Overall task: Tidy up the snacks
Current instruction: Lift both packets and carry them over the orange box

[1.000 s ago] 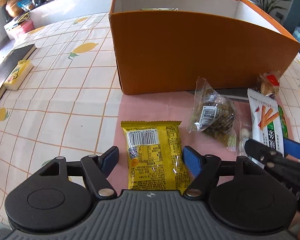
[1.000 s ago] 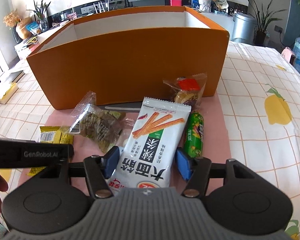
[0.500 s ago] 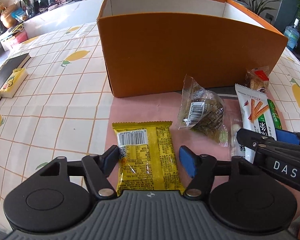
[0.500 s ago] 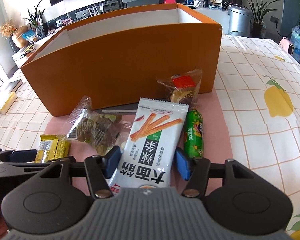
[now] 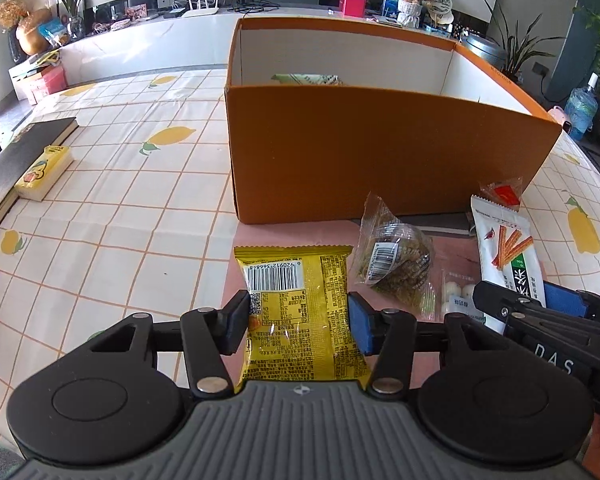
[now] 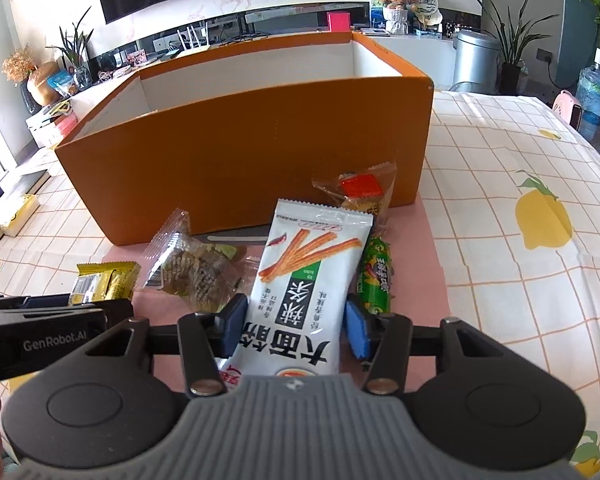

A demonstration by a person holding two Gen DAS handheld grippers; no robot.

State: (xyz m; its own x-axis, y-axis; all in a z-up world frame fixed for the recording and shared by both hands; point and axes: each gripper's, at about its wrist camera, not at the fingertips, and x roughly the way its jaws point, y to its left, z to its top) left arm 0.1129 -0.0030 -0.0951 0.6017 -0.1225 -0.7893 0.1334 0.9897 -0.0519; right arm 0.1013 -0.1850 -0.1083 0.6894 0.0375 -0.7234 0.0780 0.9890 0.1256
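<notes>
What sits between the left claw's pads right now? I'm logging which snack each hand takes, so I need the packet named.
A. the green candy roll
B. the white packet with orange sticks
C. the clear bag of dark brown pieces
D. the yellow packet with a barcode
D: in the left wrist view the left claw has its pads pressed on both sides of the yellow packet, whose barcode faces up.

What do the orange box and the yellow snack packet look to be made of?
Orange box: probably cardboard, matte, with thin flat walls, white inside, creased corners. Yellow snack packet: likely glossy plastic film; it wrinkles, glints, and has a crimped top edge.
</notes>
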